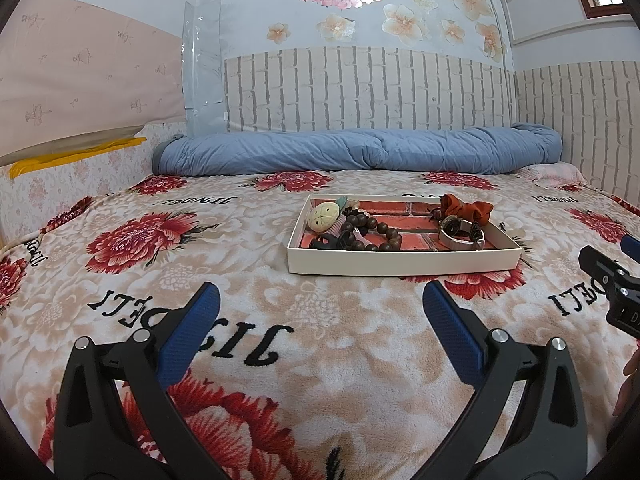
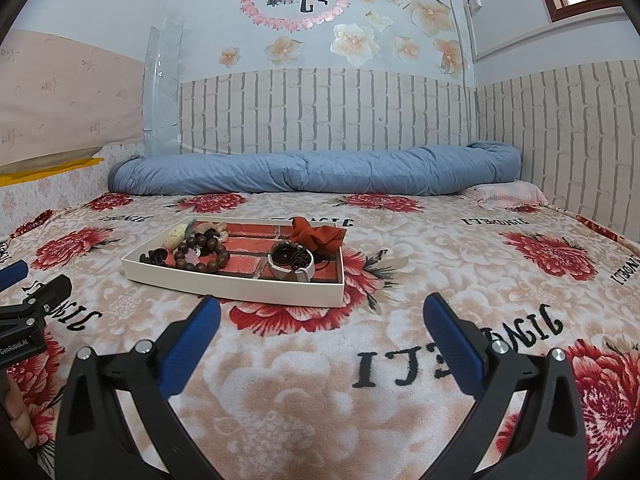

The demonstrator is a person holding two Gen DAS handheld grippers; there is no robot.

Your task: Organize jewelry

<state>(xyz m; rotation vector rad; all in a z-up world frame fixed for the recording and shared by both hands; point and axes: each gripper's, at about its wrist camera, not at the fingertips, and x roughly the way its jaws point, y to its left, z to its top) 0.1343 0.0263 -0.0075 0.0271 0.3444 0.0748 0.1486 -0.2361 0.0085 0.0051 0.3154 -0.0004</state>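
Fingers on the left gripper (image 1: 320, 300) and the right gripper (image 2: 320, 312) are spread wide and grasp nothing, hovering low over the blanket (image 1: 320, 360). Ahead, well apart from both, the tray (image 1: 400, 266) holds the bead bracelet (image 1: 372, 234), watch (image 1: 460, 234), orange scrunchie (image 1: 468, 206) and pineapple charm (image 1: 323, 216). Probably best to approach level, then straddle one bead cleanly, avoiding the tangled neighbours.

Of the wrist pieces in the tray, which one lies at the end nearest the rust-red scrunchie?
The white-strap watch, coiled just in front of the scrunchie. The brown bead bracelet lies toward the tray's other end.
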